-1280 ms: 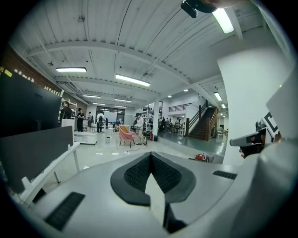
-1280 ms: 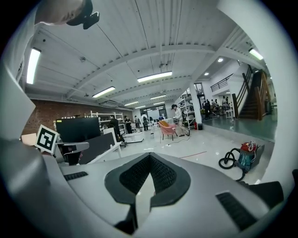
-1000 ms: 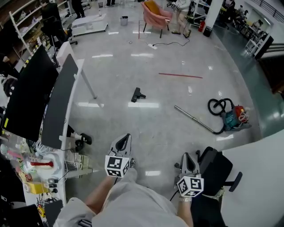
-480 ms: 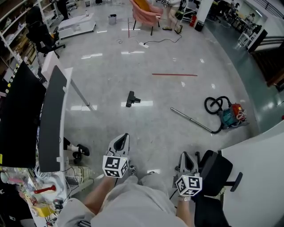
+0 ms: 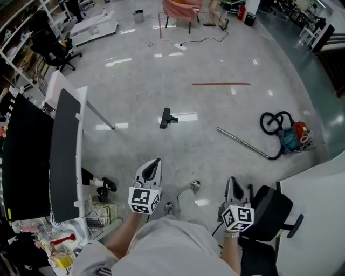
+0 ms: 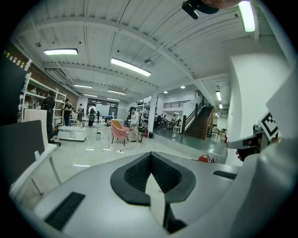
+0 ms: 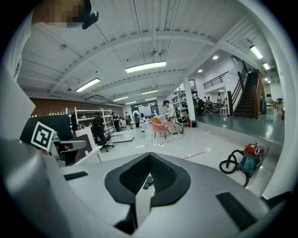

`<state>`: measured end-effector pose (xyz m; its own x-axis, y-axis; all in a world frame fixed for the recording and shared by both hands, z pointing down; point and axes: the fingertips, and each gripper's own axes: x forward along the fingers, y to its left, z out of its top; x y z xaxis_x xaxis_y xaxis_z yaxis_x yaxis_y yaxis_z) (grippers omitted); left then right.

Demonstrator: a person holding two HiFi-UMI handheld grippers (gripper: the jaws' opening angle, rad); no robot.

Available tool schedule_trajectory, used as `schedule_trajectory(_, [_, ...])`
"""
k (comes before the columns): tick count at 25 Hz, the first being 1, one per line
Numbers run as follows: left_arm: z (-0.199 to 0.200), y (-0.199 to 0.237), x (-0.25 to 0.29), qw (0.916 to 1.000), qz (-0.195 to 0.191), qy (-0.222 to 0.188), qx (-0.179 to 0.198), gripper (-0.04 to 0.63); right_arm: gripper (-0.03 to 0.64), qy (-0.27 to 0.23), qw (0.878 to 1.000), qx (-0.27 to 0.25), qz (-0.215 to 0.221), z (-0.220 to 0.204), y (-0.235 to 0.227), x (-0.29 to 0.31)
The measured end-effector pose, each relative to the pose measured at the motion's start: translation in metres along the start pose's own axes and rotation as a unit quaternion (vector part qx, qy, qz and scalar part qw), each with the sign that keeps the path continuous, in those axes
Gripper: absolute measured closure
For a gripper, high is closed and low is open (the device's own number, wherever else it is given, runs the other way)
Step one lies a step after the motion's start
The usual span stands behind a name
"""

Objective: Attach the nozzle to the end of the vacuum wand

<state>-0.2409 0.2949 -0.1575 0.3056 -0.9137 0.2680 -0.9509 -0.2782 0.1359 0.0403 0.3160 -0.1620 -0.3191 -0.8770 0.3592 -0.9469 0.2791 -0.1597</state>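
Note:
The black floor nozzle (image 5: 167, 117) lies alone on the glossy grey floor, well ahead of me. Right of it lies the metal wand (image 5: 242, 142), which runs to the black hose (image 5: 272, 122) of a teal and red vacuum cleaner (image 5: 294, 137). My left gripper (image 5: 153, 164) and right gripper (image 5: 232, 185) are held in front of the person's body, both shut and holding nothing, far from nozzle and wand. In the right gripper view the nozzle (image 7: 147, 182) shows just past the shut right gripper (image 7: 150, 162), with the vacuum cleaner (image 7: 249, 158) to the right. The left gripper (image 6: 151, 160) is shut too.
A desk with dark monitors (image 5: 64, 156) stands at the left. A black office chair (image 5: 269, 210) and a white table (image 5: 318, 199) are at the right. A red tape line (image 5: 221, 83) marks the floor beyond the wand. A pink chair (image 5: 180, 8) stands far off.
The person has walked forward over the floor, and a shoe now shows between the grippers. Both grippers stay shut and have moved along with the body.

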Motion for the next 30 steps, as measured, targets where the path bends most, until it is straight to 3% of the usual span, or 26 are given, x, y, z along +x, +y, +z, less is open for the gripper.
schedule_trajectory(9, [0.041,0.012,0.113,0.9994,0.030,-0.005,0.015,0.595,0.620,0.018,1.000,-0.006,0.024,0.037,-0.068,0.110])
schedule_trajectory(16, [0.047,0.017,0.182,0.9986,0.048,0.000,0.022,0.595,0.620,0.029,0.997,-0.036,0.060,0.059,-0.097,0.171])
schedule_trajectory(23, [0.040,0.034,0.239,0.9982,0.055,0.024,0.008,0.595,0.620,0.049,0.998,-0.030,0.040,0.064,-0.127,0.208])
schedule_trajectory(30, [0.046,0.056,0.332,0.9993,0.009,0.036,0.000,0.595,0.620,0.068,0.997,-0.029,0.003,0.075,-0.145,0.268])
